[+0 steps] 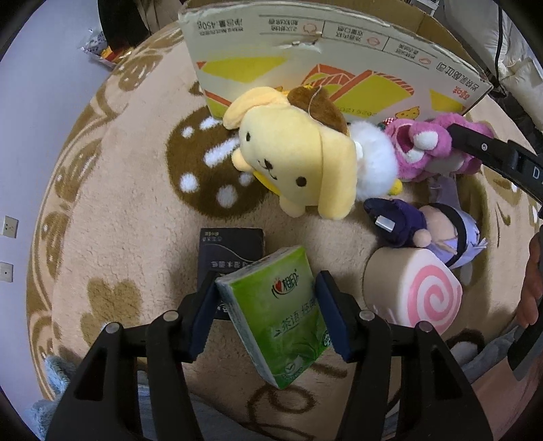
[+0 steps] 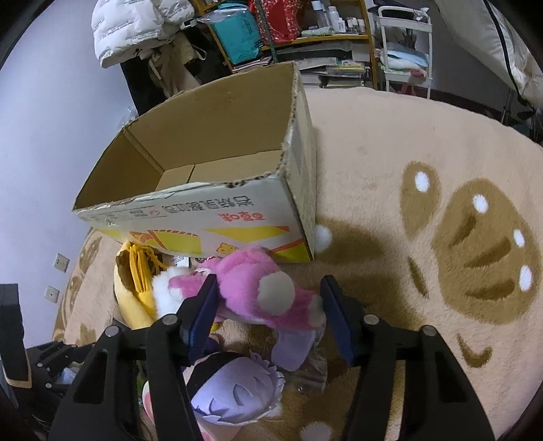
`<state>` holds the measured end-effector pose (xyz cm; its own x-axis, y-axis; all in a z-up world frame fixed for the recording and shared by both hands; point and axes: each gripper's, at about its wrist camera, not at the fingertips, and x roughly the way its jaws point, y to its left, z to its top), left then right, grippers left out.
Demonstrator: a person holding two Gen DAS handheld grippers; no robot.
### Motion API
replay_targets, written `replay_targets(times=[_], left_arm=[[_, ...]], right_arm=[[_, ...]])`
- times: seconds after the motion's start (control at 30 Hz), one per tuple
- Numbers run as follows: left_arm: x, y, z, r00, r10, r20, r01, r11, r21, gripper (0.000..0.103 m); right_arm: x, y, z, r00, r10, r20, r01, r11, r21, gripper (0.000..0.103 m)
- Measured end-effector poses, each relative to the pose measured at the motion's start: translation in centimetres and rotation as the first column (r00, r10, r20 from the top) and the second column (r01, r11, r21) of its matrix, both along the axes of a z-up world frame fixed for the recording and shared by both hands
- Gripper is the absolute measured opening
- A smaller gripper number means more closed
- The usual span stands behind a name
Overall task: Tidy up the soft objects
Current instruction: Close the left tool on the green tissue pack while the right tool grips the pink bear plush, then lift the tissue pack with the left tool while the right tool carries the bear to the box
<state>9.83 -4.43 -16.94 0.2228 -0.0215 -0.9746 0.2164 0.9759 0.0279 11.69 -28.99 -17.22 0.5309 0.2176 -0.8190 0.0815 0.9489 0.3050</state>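
Note:
My left gripper (image 1: 266, 313) is shut on a green tissue pack (image 1: 280, 315), held tilted above the rug. A black tissue pack (image 1: 230, 252) lies under it. A yellow dog plush (image 1: 295, 156) lies in front of the open cardboard box (image 1: 325, 64). My right gripper (image 2: 268, 313) is open around a pink bear plush (image 2: 258, 291), pads on either side; whether they touch it is unclear. It also shows in the left wrist view (image 1: 434, 149). A purple-haired doll (image 2: 234, 390) lies below it. The box (image 2: 203, 142) looks empty in the part I see.
A pink swirl roll cushion (image 1: 414, 291) sits right of the left gripper. The round beige rug (image 2: 424, 163) spreads to the right. Shelves (image 2: 305, 30) and a white cart (image 2: 404, 47) stand behind the box. A white fluffy toy (image 1: 373, 159) lies between the plushes.

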Motion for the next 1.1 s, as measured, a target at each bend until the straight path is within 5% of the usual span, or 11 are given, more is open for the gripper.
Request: replay_targets(times=[0.33,0.57,0.83,0.87,1.1], left_arm=[[0.1,0.5,1.8,0.998,0.015,0.063,-0.012,0.999,-0.046,0.054],[-0.3,0.0,3.6,0.985,-0.004,0.173,0.011,0.999,-0.039,0.053],[-0.6,0.5,5.6,0.96,0.043,0.276,-0.026,0.998,-0.063,0.052],[-0.7,0.6,5.9,0.956,0.053,0.29,-0.035,0.997,-0.068,0.052],[-1.0,2.1,8.1,0.913,0.112,0.392,-0.075,0.991,-0.11,0.052]], right_arm=[[-0.4,0.3,0.4,1.0,0.011,0.007,-0.011,1.0,-0.027,0.063],[-0.9,0.8,1.0,0.999,0.033,0.035,-0.031,0.997,-0.076,0.05],[-1.4,1.5,2.1,0.994,0.071,0.088,-0.063,0.994,-0.086,0.035],[-1.5,1.6,2.2,0.993,0.073,0.093,-0.065,0.994,-0.087,0.025],[-2.4,1.6,3.1,0.99,0.076,0.118,-0.067,0.995,-0.079,0.025]])
